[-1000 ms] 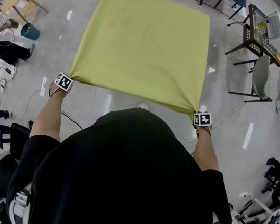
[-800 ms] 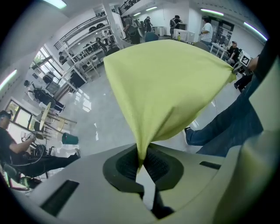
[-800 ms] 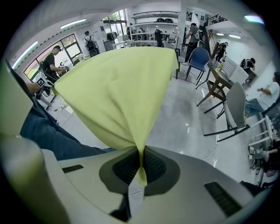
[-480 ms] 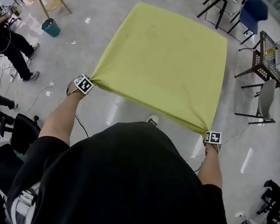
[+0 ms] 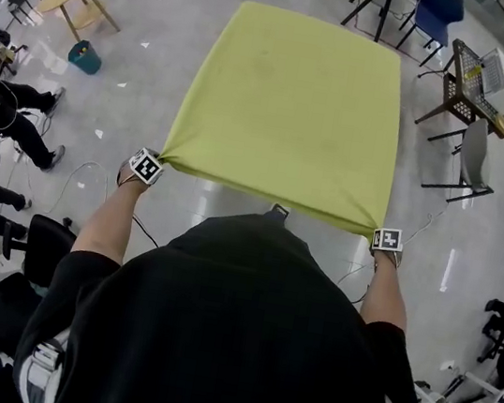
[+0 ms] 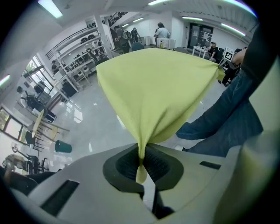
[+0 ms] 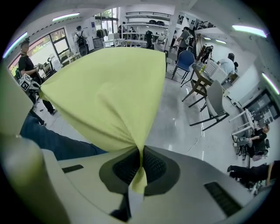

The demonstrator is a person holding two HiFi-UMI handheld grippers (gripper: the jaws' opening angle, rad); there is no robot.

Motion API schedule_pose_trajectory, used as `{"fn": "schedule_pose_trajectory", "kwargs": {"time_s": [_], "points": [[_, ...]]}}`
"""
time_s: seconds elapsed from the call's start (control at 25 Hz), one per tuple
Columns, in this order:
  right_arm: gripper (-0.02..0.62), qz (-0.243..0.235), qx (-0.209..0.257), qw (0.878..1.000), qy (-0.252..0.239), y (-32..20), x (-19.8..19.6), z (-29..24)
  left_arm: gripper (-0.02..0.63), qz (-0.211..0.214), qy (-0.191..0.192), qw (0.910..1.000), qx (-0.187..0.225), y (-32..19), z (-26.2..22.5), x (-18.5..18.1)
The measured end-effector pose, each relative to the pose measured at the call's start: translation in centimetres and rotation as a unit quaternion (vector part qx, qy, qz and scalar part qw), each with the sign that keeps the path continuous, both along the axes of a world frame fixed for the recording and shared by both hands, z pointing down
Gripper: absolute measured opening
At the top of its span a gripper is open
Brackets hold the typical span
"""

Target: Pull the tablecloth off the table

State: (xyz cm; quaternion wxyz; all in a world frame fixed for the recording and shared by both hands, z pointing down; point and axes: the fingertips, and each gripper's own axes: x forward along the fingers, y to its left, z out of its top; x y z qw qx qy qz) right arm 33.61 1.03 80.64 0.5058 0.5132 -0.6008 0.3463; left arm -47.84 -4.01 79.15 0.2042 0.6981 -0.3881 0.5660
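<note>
Left claw (image 6: 141, 162) and right claw (image 7: 140, 164) each clamp a tablecloth (image 5: 291, 107) corner; thin bite may slip if cloth snags.

No word, number, brand or sign can be read in any view. The nearest thing to print is the black-and-white square pattern on the left marker cube (image 5: 145, 167), atop the left gripper (image 6: 141, 162), and on the right marker cube (image 5: 387, 238), atop the right gripper (image 7: 141, 168) (coded blocks, not letters).
</note>
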Motion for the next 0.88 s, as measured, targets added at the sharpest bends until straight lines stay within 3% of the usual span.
{"fn": "schedule_pose_trajectory", "kwargs": {"time_s": [0.4,0.88], "points": [[0.017,0.014,0.005,1.000,0.019,7.5,-0.7,-1.3,0.025,0.032,0.019,0.9993,0.005,5.9,0.8,-0.4],[0.017,0.045,0.028,0.999,0.001,12.6,0.1,-1.0,0.025,0.009,0.020,0.9997,0.011,12.3,0.4,0.7]]}}
